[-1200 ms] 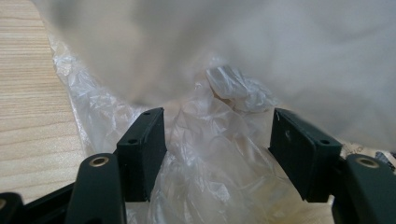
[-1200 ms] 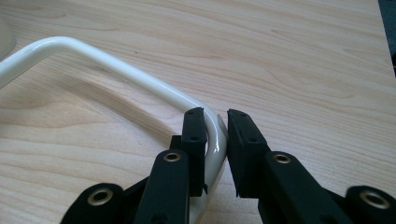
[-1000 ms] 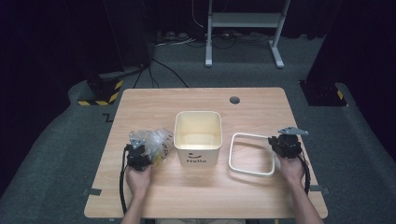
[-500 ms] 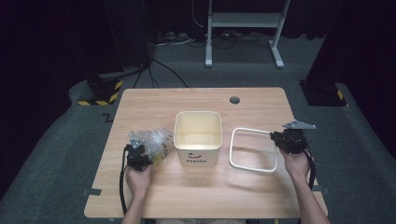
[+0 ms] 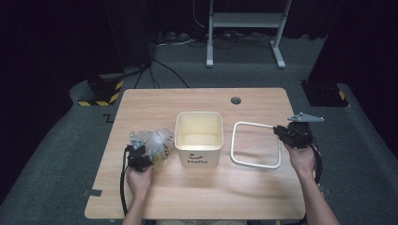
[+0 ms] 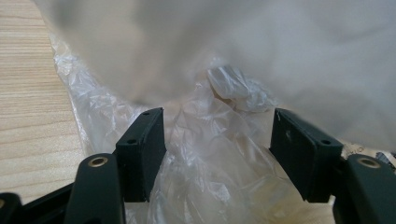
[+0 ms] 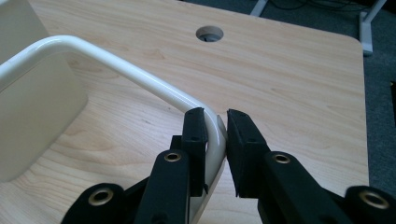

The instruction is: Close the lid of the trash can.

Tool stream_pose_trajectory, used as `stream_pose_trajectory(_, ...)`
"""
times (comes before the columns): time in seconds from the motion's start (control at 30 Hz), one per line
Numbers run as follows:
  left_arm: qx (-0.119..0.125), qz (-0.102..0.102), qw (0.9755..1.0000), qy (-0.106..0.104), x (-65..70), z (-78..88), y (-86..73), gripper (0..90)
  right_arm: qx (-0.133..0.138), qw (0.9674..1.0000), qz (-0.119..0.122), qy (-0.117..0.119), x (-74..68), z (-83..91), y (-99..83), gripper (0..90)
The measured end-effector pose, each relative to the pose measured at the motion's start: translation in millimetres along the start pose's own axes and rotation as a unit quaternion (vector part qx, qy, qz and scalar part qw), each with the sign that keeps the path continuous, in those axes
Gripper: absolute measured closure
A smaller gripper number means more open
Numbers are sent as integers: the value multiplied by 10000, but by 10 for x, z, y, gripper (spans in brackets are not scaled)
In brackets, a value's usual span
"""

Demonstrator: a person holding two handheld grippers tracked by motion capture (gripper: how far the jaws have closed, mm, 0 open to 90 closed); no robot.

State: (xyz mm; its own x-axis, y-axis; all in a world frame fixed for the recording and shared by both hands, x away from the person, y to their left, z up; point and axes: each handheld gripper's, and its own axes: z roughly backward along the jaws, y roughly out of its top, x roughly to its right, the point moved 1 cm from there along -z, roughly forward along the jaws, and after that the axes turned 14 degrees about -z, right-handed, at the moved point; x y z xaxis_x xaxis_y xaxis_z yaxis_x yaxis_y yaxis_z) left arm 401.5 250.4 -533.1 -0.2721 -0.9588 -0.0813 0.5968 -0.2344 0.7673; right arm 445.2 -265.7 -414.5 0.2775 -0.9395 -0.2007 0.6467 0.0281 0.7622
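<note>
Right gripper (image 5: 281, 132) right of the bin (image 5: 199, 136), jaws clenched on the white ring frame (image 5: 256, 145), left gripper (image 5: 139, 154) left of the bin, jaws released around crumpled clear plastic (image 5: 155, 140), forearm low

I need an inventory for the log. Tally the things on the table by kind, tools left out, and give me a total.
Cream square bin: 1
White square frame: 1
Crumpled clear plastic bag: 1
Total: 3
</note>
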Motion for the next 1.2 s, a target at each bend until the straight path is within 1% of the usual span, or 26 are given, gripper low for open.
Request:
stream_pose_trajectory(0.17,-4,-1,10000,8,0,1,0,355,51,10000,36,76,-56,57,102,783)
stream_pose_trajectory(0.3,-2,9,10000,1,1,1,-1,355,53,9999,36,137,-84,69,159,783)
stream_pose_trajectory(0.6,-6,9,10000,12,-1,3,-1,355,144,9995,-46,279,-142,100,277,783)
stream_pose_trajectory(0.77,-5,9,10000,15,0,3,-1,355,187,9993,33,307,-214,126,370,783)
stream_pose_trajectory(0.87,-5,10,10000,12,-1,3,-1,354,192,9992,15,351,-262,133,421,783)
stream_pose_trajectory(1.03,0,19,10000,4,-2,3,-2,354,208,9989,76,416,-356,114,488,782)
stream_pose_trajectory(1.2,8,29,10000,-1,-5,4,-2,354,159,9988,107,459,-444,68,530,782)
